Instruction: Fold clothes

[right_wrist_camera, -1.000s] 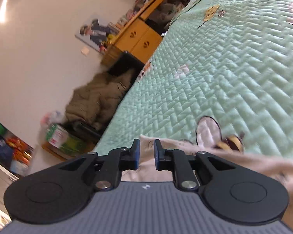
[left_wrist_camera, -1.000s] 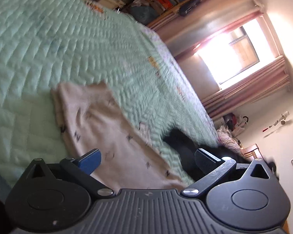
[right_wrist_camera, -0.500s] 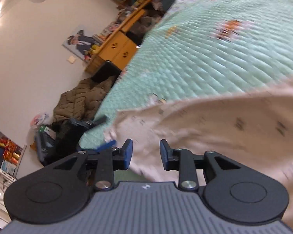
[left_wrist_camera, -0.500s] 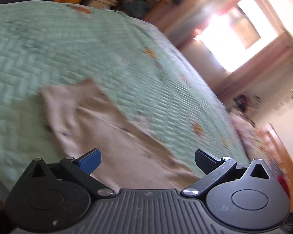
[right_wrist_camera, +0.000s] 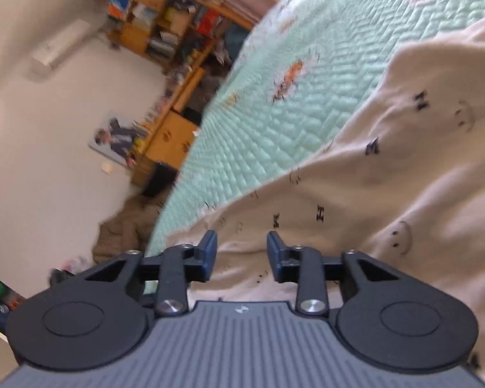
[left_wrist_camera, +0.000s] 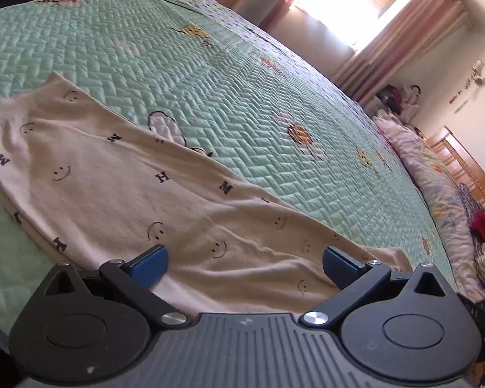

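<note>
Left wrist view is showing us the garment, a beige printed piece lying spread across the green quilt near the bed's edge. We are judging it light, soft and floppy, so it will sag and crease; a hem or corner looks like the best hold. Our left gripper is hanging wide apart above the cloth, gripping nothing. Our right gripper is opening, cloth lying beneath its fingers but not pinched.

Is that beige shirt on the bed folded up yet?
Not neatly. The shirt lies spread long and wrinkled across the quilt, no tidy stack; whether a layer is doubled under, cannot tell.
</note>
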Tool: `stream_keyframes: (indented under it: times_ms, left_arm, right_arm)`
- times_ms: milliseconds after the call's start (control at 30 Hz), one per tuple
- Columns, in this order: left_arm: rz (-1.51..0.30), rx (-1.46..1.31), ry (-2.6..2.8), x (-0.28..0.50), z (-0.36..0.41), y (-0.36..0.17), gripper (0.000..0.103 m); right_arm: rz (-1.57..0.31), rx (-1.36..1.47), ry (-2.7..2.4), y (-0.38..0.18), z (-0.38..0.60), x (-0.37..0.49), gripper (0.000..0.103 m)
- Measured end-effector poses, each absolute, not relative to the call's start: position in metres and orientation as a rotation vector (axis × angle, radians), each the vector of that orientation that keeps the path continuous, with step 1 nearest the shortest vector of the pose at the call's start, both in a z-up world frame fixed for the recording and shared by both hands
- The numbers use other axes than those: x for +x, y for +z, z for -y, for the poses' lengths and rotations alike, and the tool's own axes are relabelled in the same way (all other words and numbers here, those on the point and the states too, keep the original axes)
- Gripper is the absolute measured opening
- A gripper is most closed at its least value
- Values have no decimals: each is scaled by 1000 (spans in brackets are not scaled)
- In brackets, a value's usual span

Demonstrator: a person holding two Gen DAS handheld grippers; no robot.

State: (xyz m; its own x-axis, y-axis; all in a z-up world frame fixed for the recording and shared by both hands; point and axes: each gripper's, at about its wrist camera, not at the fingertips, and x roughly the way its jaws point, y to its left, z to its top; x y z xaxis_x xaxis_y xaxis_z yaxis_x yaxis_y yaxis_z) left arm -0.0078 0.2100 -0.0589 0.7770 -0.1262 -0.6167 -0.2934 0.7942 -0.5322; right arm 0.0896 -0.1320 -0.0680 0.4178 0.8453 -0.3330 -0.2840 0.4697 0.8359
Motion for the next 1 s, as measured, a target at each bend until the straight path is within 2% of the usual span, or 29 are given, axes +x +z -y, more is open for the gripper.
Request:
stream_keyframes:
  times_ms: [33, 67, 100, 133, 267, 500, 567, 700, 733, 800, 833, 1000]
  left_arm:
    - [-689, -651, 108, -8, -208, -58, 102]
    - [-694, -635, 117, -8, -205, -57, 102]
    - [-697, -618, 124, -9, -201, -54, 102]
    - [-699, -600, 130, -10, -197, -51, 102]
    - [-671, -535, 95, -10, -177, -38, 102]
    - [-748, -441, 25, 5, -140, -49, 102]
    - [-762, -430, 33, 7, -137, -56, 102]
    - [-777, -399, 39, 10, -133, -61, 102]
    - [-779, -400, 40, 11, -133, -62, 102]
    - [-780, -407, 44, 12, -134, -63, 102]
    - [-780, -408, 46, 12, -134, -63, 102]
    - [-788, -373, 53, 15, -127, -63, 102]
  right_arm:
    - [-861, 753, 774, -72, 135, 91, 39]
    - [-876, 713, 731, -77, 138, 94, 36]
    - [-879, 709, 716, -79, 141, 94, 22]
    - [-876, 721, 714, -80, 145, 94, 21]
    - [-819, 688, 722, -66, 149, 93, 32]
    - [-659, 525, 745, -28, 148, 124, 32]
    - [-663, 462, 763, -31, 145, 134, 32]
    - [-819, 313, 893, -66, 130, 141, 36]
    - [-814, 281, 914, -69, 128, 136, 36]
    - [-794, 258, 949, -67, 131, 130, 48]
    - [-789, 239, 963, -66, 131, 127, 50]
    - [-702, 128, 938, -39, 129, 129, 51]
